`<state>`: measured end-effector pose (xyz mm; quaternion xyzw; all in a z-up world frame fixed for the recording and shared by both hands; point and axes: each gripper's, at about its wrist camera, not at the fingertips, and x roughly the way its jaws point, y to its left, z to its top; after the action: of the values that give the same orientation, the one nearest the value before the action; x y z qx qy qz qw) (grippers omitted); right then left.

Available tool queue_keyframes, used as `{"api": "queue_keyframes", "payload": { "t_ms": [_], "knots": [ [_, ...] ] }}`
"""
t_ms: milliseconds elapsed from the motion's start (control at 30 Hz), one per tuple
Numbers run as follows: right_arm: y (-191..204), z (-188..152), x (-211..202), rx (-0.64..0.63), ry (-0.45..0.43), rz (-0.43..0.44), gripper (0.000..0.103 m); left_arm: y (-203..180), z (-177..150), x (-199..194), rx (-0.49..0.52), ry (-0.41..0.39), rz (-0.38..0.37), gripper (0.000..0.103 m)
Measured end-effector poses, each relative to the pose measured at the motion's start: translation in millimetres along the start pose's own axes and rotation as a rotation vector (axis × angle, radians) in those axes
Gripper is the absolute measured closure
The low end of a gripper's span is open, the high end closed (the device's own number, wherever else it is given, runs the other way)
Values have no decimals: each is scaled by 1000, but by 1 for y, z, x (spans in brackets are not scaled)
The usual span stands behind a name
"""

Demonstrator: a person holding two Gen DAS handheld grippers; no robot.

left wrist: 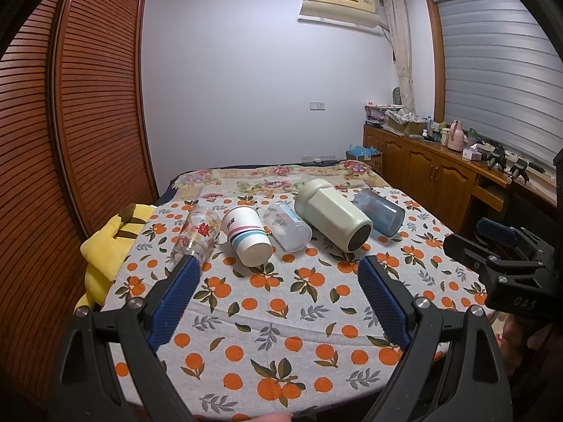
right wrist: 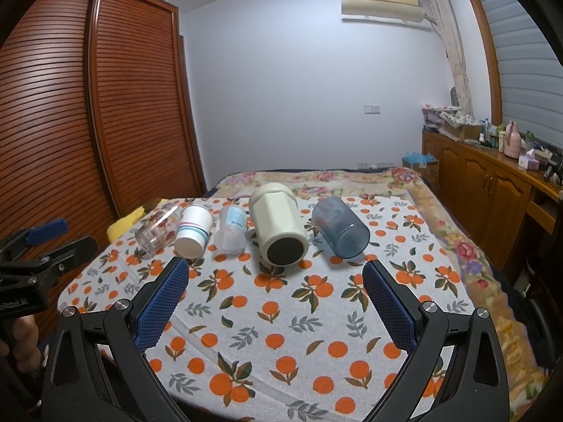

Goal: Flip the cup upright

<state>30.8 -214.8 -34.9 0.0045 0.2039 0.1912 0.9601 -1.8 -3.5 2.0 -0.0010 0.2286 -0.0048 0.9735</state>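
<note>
Several cups lie on their sides in a row on the orange-print cloth [left wrist: 274,316]: a clear flowered glass [left wrist: 197,234] [right wrist: 156,230], a striped paper cup [left wrist: 248,235] [right wrist: 194,230], a frosted plastic cup [left wrist: 286,227] [right wrist: 231,228], a cream flask [left wrist: 332,216] [right wrist: 279,225] and a blue tumbler [left wrist: 380,212] [right wrist: 340,227]. My left gripper [left wrist: 278,263] is open and empty, short of the row. My right gripper [right wrist: 274,267] is open and empty, just in front of the cream flask. Each gripper shows at the edge of the other's view: the right [left wrist: 499,263], the left [right wrist: 38,253].
A yellow plush toy [left wrist: 105,246] lies at the cloth's left edge. A slatted wooden wardrobe [left wrist: 70,123] stands on the left. A wooden sideboard [left wrist: 440,168] with bottles and clutter runs along the right wall. A floral bedspread [right wrist: 334,179] lies behind the cups.
</note>
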Motion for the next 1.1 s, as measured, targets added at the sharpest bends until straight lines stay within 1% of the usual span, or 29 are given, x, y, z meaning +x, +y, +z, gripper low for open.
{"api": "queue_keyframes", "payload": {
  "t_ms": [100,200,467,600,800,900,1100],
  "knots": [
    [-2,-1,4,6,14,0,2,3,-1,10,-7,19,2,11],
    [-7,-2,11,4,23,0,2,6,-1,20,-10,40,-14,11],
    [-20,1,48,5,82,12,2,17,1,62,2,116,-14,11],
    [-21,8,68,-4,113,36,2,22,4,83,-8,158,-17,11],
    [-22,21,95,-18,140,62,2,24,15,109,-6,201,-21,11],
    [-23,28,109,-19,156,71,2,23,21,126,-2,239,-22,11],
    [-24,44,134,-39,178,87,2,22,40,166,-1,314,-53,11]
  ]
}}
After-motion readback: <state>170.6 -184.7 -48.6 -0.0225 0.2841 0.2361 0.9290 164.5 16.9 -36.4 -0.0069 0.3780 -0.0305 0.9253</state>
